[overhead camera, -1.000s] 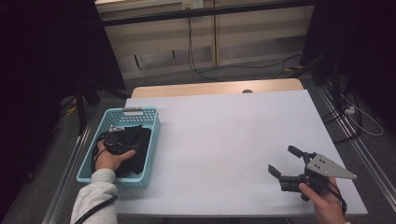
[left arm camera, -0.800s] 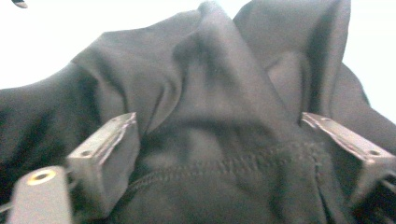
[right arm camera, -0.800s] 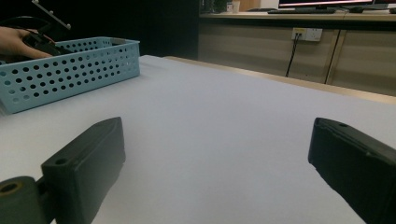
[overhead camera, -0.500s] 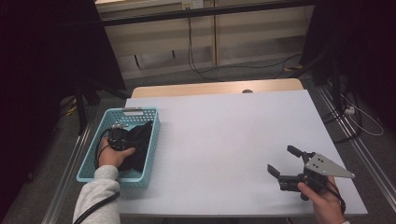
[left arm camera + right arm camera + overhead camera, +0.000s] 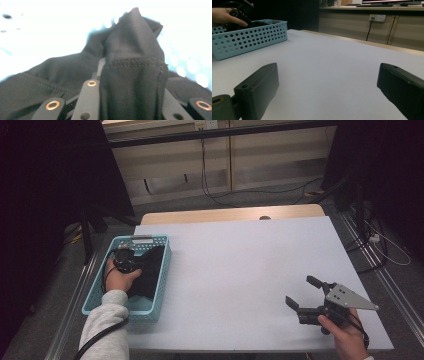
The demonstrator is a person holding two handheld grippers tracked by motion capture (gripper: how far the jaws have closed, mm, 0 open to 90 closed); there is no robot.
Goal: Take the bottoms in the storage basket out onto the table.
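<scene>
A black cloth lies in the light blue basket at the table's left edge. My left gripper reaches into the basket, and its jaws have just been closing on the cloth. In the left gripper view a stitched fold of the black cloth stands pinched between the jaws of the left gripper. My right gripper rests near the front right corner of the white table. It is open, with nothing between its jaws. In the right gripper view, the right gripper looks across the table at the basket.
Behind the table a wooden strip runs along its far edge. Cables lie on the floor in front of a wall panel. Dark equipment stands on both sides, and metal rails run along the right.
The left hand has shifted a little farther into the basket and risen slightly. Its gripper has closed on the black cloth, which now bunches up. The right gripper has stayed still.
</scene>
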